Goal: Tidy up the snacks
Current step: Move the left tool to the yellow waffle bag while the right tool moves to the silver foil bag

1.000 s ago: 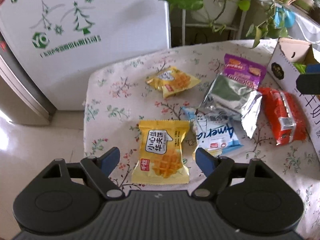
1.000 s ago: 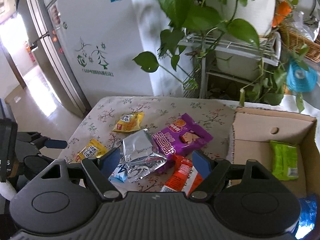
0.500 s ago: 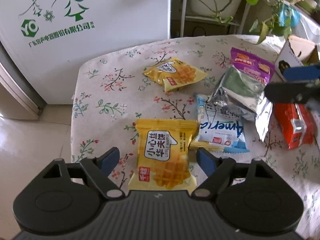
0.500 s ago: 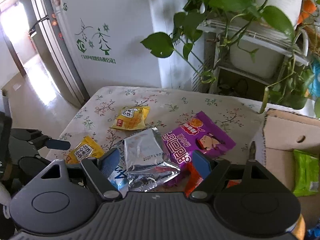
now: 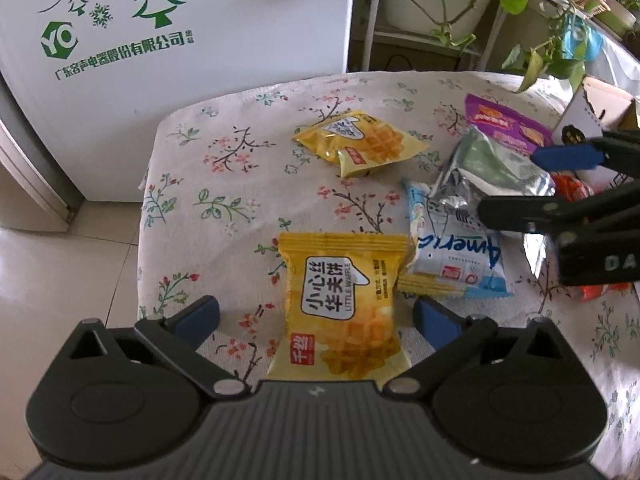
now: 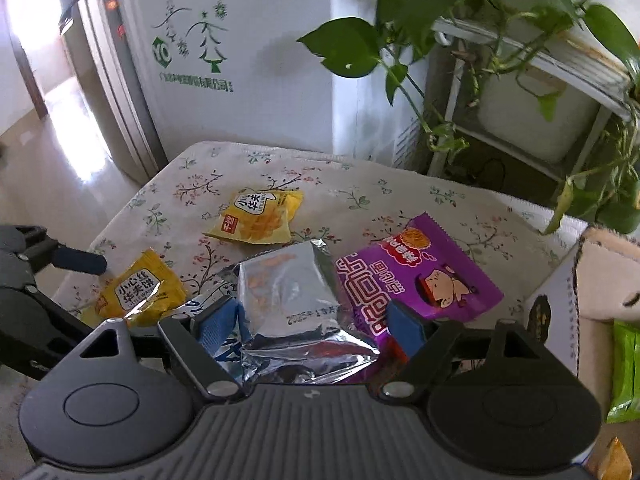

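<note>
Behind your table (image 5: 192, 168), with its flowered cloth, stands a white appliance (image 5: 200, 12) printed with green trees, and beside it a plant stand (image 6: 540, 92) trailing leaves. At the table's right edge sits the cardboard box (image 6: 600, 280), a green packet (image 6: 624, 368) already inside.

The snacks lie in a loose heap: the purple packet (image 6: 420, 276) partly under the silver foil bag (image 6: 296, 304), which overlaps the white-and-blue packet (image 5: 456, 256) and hides most of the red packet (image 5: 572, 190).

Your right gripper (image 6: 310, 326) has its fingers opening either side of the silver foil bag, not pressing on it.

One yellow waffle packet (image 5: 360, 144) lies apart, farther back. The nearer yellow waffle packet (image 5: 340, 304) lies flat, its right edge just over the white-and-blue one. Your left gripper (image 5: 316, 316) straddles it, fingers opening wide, clear of both edges.
</note>
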Action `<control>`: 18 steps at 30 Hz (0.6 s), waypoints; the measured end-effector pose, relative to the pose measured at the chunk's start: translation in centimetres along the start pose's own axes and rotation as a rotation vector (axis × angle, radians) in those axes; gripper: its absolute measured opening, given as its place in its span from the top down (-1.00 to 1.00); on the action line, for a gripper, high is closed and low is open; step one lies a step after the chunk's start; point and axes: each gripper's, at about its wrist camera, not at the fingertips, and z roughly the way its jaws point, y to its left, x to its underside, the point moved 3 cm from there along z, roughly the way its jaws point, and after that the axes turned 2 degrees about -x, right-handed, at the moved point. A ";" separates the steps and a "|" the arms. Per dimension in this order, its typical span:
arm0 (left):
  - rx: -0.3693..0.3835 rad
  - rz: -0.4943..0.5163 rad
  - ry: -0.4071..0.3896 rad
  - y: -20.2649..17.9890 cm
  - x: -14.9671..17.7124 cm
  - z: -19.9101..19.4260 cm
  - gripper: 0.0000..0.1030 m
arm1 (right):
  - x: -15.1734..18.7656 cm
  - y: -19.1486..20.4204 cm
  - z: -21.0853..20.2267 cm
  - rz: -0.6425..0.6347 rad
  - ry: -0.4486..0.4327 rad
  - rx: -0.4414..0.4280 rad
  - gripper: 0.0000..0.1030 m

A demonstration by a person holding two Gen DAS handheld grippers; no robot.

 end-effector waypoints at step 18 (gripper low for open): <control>0.054 0.070 -0.032 -1.0 -0.1 -0.7 -0.57 | 0.4 1.1 -0.3 -0.034 -0.002 -0.006 -0.25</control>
